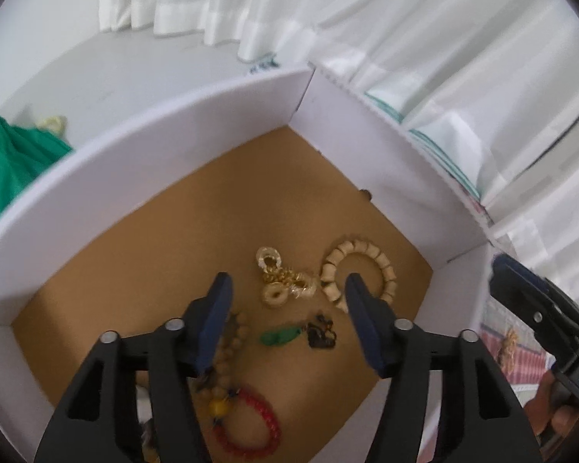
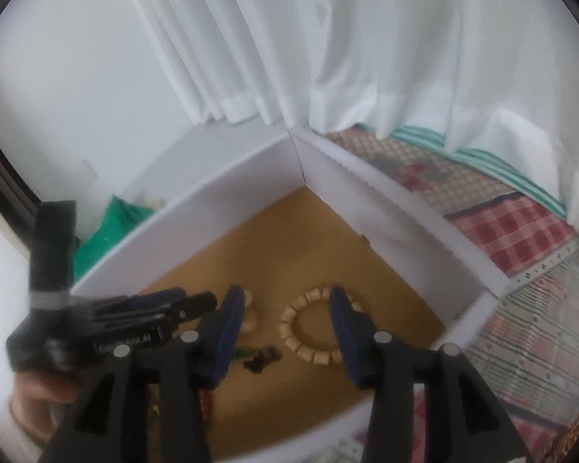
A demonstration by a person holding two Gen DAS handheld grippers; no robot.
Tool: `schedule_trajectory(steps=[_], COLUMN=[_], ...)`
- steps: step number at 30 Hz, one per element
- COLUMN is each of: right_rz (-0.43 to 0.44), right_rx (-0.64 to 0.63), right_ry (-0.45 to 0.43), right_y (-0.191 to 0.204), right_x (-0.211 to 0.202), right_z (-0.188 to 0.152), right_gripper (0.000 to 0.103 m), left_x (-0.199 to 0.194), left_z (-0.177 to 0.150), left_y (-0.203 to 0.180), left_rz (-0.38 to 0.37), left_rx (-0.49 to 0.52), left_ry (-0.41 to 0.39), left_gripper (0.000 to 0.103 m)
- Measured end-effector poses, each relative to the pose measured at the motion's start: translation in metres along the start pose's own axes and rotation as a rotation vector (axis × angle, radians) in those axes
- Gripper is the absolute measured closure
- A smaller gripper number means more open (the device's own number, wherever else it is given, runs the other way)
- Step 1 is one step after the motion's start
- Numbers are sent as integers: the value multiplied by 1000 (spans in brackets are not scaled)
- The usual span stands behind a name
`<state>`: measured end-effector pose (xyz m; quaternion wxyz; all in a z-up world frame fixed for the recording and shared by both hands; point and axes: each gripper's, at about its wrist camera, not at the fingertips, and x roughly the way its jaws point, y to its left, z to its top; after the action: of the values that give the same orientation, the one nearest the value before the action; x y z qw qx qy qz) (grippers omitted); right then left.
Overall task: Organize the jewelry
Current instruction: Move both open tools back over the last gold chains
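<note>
Left claw (image 1: 287, 289) hides part of the bead strand (image 1: 231, 347).

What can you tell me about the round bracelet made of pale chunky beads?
The pale bead bracelet is a closed ring of cream, blocky beads that look like wood or bone, strung side by side. It lies flat on the brown floor of the white box, near the right wall. Nothing grips it. It lies close beside the gold and clear jewelry; whether they touch is unclear. In the right wrist view it shows again, partly hidden behind one finger.
</note>
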<state>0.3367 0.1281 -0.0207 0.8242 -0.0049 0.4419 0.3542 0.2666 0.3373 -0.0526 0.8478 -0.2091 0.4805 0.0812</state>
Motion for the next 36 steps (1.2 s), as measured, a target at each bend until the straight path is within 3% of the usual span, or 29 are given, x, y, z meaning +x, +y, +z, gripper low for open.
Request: schedule_trajectory(steps=[4, 8, 14, 20, 25, 30, 36], right_rz=[-38, -75, -276, -427, -499, -549, -543], right_rx=[-17, -8, -13, 105, 212, 273, 293], right_ry=[-50, -43, 3, 26, 23, 18, 18], right_y=[2, -6, -33, -74, -100, -114, -113], right_x=[-51, -94, -153, -205, -244, -262, -265], right_z=[-31, -82, -189, -275, -328, -360, -370], right_gripper=[51, 40, 36, 36, 36, 36, 36], left_x=[-46, -86, -117, -96, -71, -59, -57], left_z=[-21, -60, -155, -233, -272, -306, -324], left_y=[-13, -37, -94, -155, -189, -212, -224], left_rz=[-2, -45, -97, -165, -221, -204, -195], left_rx=[49, 109, 275, 381, 394, 468, 510], left_ry=[-60, -105, -128, -49, 49, 83, 109], left_gripper=[20, 16, 12, 12, 12, 12, 12])
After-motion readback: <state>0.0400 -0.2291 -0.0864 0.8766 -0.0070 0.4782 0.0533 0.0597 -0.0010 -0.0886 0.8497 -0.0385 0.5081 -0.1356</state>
